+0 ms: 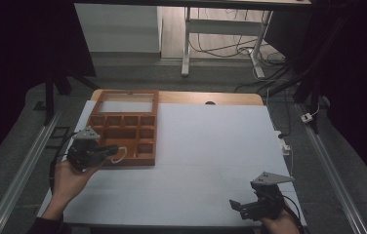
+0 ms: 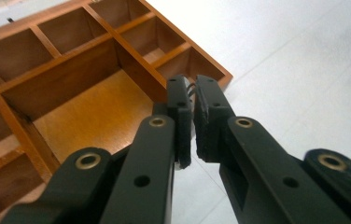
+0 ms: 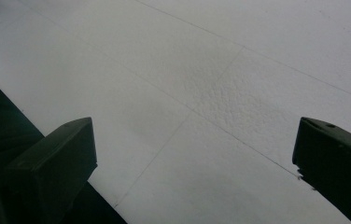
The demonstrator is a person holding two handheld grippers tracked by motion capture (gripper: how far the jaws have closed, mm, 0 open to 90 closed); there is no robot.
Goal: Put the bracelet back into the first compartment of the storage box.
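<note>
— From above, what is the left tool [image 1: 114,151] doing?

— It is hanging over the near right corner of the wooden tray [image 1: 125,91], at the left of the table [image 1: 211,146]. Its jaws are pinched together on a thin pale loop [image 1: 119,155], which is dangling over one of the near compartments. Cord or ring, I cannot tell.

— And the right tool [image 1: 238,208]?

— It is sitting low at the near right corner, well apart from the tray, gaping wide with nothing in it.

— Now the left gripper view.

— The left tool [image 2: 192,100] is showing its jaws almost pressed flat, with just a sliver of something wiry [image 2: 191,88] peeking out at the tips. Below them the tray [image 2: 136,70] is lying with its big middle compartment open and its small corner cells just past the tips.

— So the hold is shallow?

— I am judging so. Whoever is holding it should be squeezing firmly and moving slowly, so the loop is not slipping out or snagging on a divider. Lining it up squarely over one cell before lowering would help.

— The right gripper view?

— The right tool [image 3: 194,154] is spreading its jaws far apart over bare white table [image 3: 211,70], gripping nothing. It could be steadying the tray's edge if the tray starts sliding.
</note>
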